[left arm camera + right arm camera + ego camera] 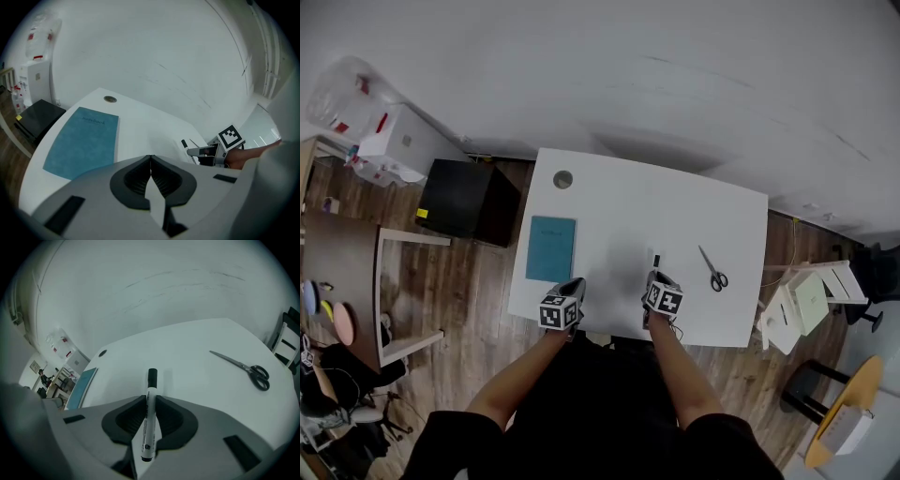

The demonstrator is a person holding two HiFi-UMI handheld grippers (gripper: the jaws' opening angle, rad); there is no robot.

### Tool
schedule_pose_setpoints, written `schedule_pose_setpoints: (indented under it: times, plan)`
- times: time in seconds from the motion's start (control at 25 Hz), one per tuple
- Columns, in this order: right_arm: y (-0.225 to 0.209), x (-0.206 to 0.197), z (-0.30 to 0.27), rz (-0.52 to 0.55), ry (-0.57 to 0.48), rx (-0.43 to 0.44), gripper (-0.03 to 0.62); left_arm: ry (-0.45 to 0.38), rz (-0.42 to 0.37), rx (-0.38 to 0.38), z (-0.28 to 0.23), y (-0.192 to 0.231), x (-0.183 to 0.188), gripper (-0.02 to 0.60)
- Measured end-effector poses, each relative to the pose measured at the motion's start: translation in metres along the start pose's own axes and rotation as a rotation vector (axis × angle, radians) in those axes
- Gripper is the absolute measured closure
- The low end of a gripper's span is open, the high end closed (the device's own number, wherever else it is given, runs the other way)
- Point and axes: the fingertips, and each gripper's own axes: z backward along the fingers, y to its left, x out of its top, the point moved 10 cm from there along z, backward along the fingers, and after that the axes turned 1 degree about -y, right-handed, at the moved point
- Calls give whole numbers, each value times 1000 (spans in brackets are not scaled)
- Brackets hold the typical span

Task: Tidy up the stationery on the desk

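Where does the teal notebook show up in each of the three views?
Head view: the teal notebook lies flat on the left side of the white desk.
Left gripper view: the teal notebook is at left of centre, seen at a slant.
Right gripper view: the teal notebook is a thin strip at the desk's left edge.
Shared landmark: the round hole in the desk beyond the notebook.

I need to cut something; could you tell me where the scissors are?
In the head view, the scissors lie on the right half of the white desk, just right of the right gripper, which holds a marker.
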Motion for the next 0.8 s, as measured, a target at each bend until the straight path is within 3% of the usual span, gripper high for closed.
schedule_pose_setpoints:
  times: [0.28, 0.8]
  plan:
    - [89, 8, -28, 95, 10, 79, 513, -6, -19, 10, 23, 44, -2, 568]
    - [199, 3, -74, 72, 40, 152, 513, -25, -11, -37, 56, 109, 7, 568]
